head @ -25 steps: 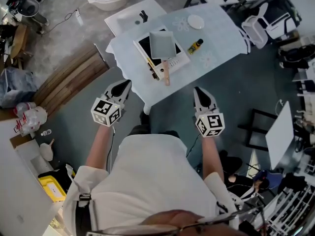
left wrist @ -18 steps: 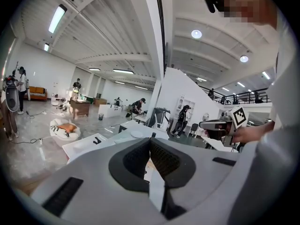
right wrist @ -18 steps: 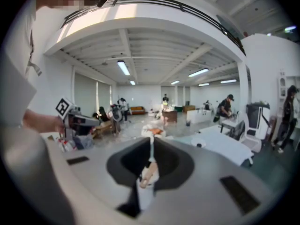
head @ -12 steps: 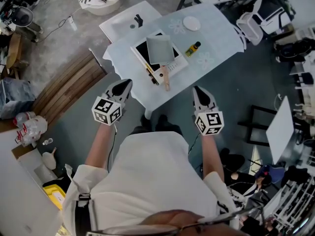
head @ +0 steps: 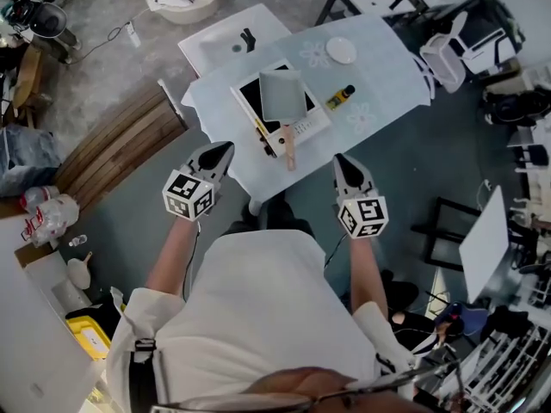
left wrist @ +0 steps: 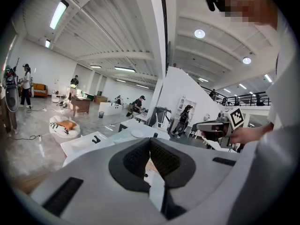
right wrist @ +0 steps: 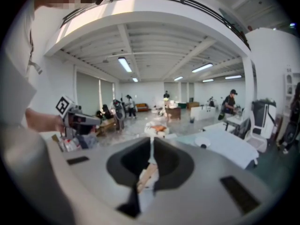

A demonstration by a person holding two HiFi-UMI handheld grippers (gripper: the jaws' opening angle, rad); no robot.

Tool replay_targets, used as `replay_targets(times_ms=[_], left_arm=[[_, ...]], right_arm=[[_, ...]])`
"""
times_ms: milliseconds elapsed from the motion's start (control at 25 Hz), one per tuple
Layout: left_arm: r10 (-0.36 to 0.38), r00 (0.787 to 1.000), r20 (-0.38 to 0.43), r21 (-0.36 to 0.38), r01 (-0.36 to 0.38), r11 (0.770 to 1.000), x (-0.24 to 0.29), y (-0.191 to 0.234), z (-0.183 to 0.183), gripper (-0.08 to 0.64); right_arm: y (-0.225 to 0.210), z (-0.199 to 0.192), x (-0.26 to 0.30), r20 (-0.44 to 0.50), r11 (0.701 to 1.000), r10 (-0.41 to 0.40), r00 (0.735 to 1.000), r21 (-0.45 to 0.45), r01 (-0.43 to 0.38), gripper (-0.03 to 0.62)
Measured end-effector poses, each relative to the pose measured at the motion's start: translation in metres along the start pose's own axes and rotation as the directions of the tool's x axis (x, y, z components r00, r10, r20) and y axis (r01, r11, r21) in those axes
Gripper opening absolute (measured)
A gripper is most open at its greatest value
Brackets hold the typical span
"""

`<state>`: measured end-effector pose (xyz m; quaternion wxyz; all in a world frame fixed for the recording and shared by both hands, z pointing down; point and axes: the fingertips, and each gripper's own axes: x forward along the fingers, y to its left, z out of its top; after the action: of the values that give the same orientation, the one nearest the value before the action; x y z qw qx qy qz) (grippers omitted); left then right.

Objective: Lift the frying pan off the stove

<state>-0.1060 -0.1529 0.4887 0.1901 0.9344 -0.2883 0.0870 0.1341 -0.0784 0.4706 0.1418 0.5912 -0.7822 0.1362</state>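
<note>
Sq. grey frying pan (head: 281, 95), wooden handle, on stove (head: 250, 100); L gripper (head: 224, 146), R gripper (head: 342, 158) closed, empty.

Left gripper (left wrist: 150, 142), jaws closed together with nothing between them, pointing toward the cloth-covered table (left wrist: 118, 135). A white plate (left wrist: 137, 133) lies on the table's far part. Right of the table, a hand (left wrist: 248, 135) holds the right gripper (left wrist: 199, 125). Left of the table, a white cushion (left wrist: 64, 125) sits on the floor. People stand beyond the table.
</note>
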Motion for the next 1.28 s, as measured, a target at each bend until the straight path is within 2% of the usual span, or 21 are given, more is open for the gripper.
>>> replay_targets(times_ms=[320,680,960,1280], left_arm=[[0.063,0.998,-0.009,-0.055,-0.063,0.996,0.027,0.009,-0.004,0.029],[0.085,0.996,-0.015,-0.095,-0.086,0.992,0.068,0.003,-0.014,0.031],[0.097,0.994,-0.041,-0.144,-0.102,0.984,0.096,0.0,-0.035,0.031],[0.092,0.992,-0.082,-0.201,-0.107,0.974,0.125,-0.005,-0.068,0.032]], right_arm=[[-0.016,-0.006,0.037,-0.042,0.992,0.126,0.991,0.003,-0.126,0.038],[-0.034,-0.024,0.082,-0.122,0.962,0.271,0.955,0.031,-0.27,0.038],[-0.04,-0.05,0.115,-0.185,0.927,0.374,0.909,0.081,-0.365,0.038],[-0.041,-0.087,0.147,-0.255,0.872,0.488,0.835,0.181,-0.454,0.04]])
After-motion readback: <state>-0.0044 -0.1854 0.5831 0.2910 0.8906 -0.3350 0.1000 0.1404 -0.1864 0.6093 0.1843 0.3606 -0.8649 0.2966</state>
